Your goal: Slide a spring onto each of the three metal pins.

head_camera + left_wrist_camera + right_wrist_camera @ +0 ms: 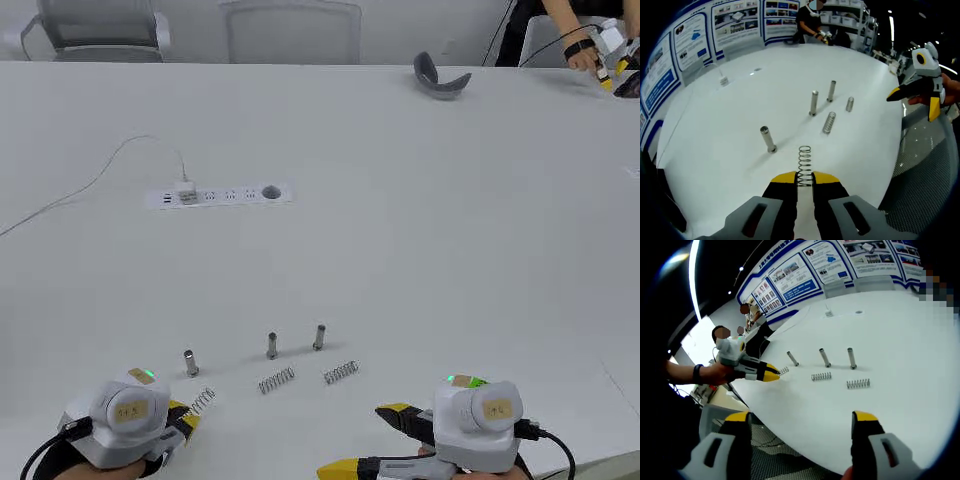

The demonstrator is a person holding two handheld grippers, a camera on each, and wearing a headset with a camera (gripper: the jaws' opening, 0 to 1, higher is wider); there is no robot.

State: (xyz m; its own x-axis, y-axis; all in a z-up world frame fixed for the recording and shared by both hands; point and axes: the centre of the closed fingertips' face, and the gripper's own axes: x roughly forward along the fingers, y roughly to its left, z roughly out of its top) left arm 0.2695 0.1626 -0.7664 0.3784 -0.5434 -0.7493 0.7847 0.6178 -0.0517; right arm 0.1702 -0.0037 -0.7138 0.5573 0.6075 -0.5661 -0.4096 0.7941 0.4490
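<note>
1. Head view: on the white desk (pixel 420 260) three pins stand upright in a row near the front edge, the left pin (pixel 190 362), the middle pin (pixel 272 346) and the right pin (pixel 319 337); all three are bare; the middle spring (pixel 276 380) and the right spring (pixel 341 372) lie flat just in front of the middle and right pins; the left spring (pixel 202 402) lies at a slant with its near end at the tip of the left claw (pixel 180 412), in the near left corner; the right claw (pixel 368 440) is in the near right corner, its yellow tips well apart; a power strip (pixel 220 194) lies farther back on the left.
2. Left gripper view: the left claw (pixel 798 178) is pressed together on the near end of the left spring (pixel 804 157), which stretches away from the tips; the left pin (pixel 767 138) stands just beside it to the left; the middle pin (pixel 813 102) and right pin (pixel 831 91) stand farther off.
3. Right gripper view: the right claw (pixel 801 417) is spread wide and holds nothing; the middle spring (pixel 821 376) and right spring (pixel 858 384) lie beyond it, short of the row of pins.
</note>
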